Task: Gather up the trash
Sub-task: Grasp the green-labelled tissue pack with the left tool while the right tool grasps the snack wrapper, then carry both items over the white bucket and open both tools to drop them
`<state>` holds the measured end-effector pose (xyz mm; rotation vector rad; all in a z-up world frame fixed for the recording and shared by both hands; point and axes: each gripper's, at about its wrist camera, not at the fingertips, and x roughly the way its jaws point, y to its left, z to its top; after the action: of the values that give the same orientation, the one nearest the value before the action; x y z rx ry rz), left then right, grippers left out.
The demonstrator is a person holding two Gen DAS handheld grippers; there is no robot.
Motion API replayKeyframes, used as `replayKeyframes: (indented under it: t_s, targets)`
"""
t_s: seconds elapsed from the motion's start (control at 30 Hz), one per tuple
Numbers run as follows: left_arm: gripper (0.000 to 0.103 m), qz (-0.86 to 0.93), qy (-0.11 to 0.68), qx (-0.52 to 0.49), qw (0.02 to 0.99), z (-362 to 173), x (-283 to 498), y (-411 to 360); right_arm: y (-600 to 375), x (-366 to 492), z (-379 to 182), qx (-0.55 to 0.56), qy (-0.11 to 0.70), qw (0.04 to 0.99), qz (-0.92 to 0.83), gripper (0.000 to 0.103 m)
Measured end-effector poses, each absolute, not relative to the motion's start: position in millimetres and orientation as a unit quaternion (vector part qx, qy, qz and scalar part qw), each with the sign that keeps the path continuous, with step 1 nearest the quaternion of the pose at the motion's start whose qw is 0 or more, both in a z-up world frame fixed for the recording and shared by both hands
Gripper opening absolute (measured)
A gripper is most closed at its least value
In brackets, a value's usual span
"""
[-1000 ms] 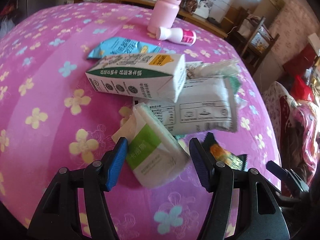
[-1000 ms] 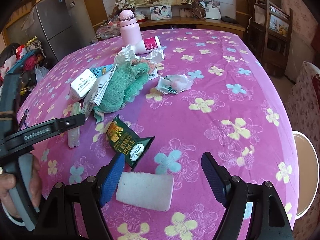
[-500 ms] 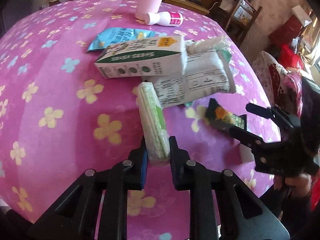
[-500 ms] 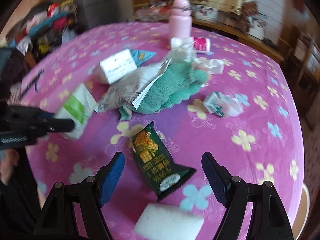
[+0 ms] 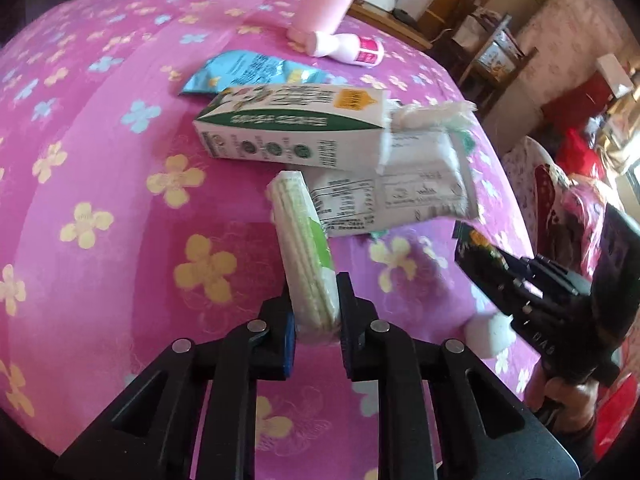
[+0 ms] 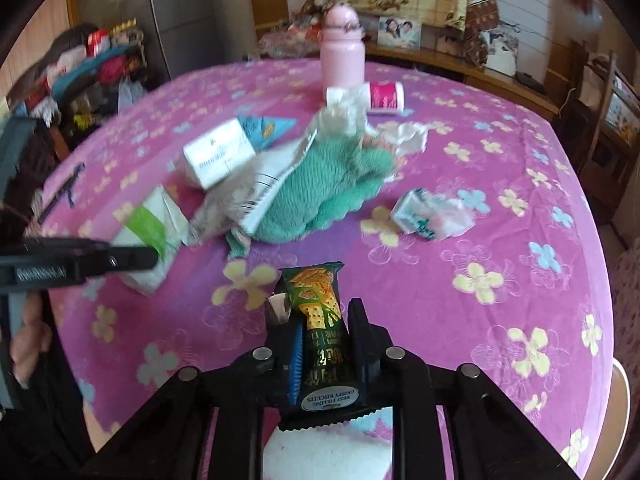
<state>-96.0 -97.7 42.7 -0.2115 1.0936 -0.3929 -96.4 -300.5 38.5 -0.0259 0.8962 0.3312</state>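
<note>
My left gripper (image 5: 314, 300) is shut on a white and green tissue pack (image 5: 304, 248), held edge-up above the pink flowered tablecloth (image 5: 100, 184); the pack also shows in the right wrist view (image 6: 150, 236). My right gripper (image 6: 324, 320) is shut on a dark green biscuit wrapper (image 6: 320, 320), also seen at the right of the left wrist view (image 5: 476, 252). A white and green milk carton (image 5: 296, 128), a grey-white printed bag (image 5: 408, 196) and a blue snack bag (image 5: 248, 72) lie beyond.
A green towel (image 6: 324, 188), crumpled wrappers (image 6: 432, 212), a pink bottle (image 6: 344, 52) and a small white bottle lying on its side (image 6: 376, 98) sit farther back. A white sponge-like block (image 6: 328, 452) lies under my right gripper. Chairs and shelves stand past the table's right edge.
My left gripper closed on the tissue pack and lifted it edge-up. My right gripper moved forward over the white block and closed on the biscuit wrapper.
</note>
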Motion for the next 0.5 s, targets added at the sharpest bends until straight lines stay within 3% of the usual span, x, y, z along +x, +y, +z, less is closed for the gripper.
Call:
replayKeyframes:
  t_s: [0.5]
  targets:
    - [0.014,-0.247,0.461,-0.042,0.851,87,-136,-160,-342,-153,76,0.064,0.383,0.912,0.132,0.019]
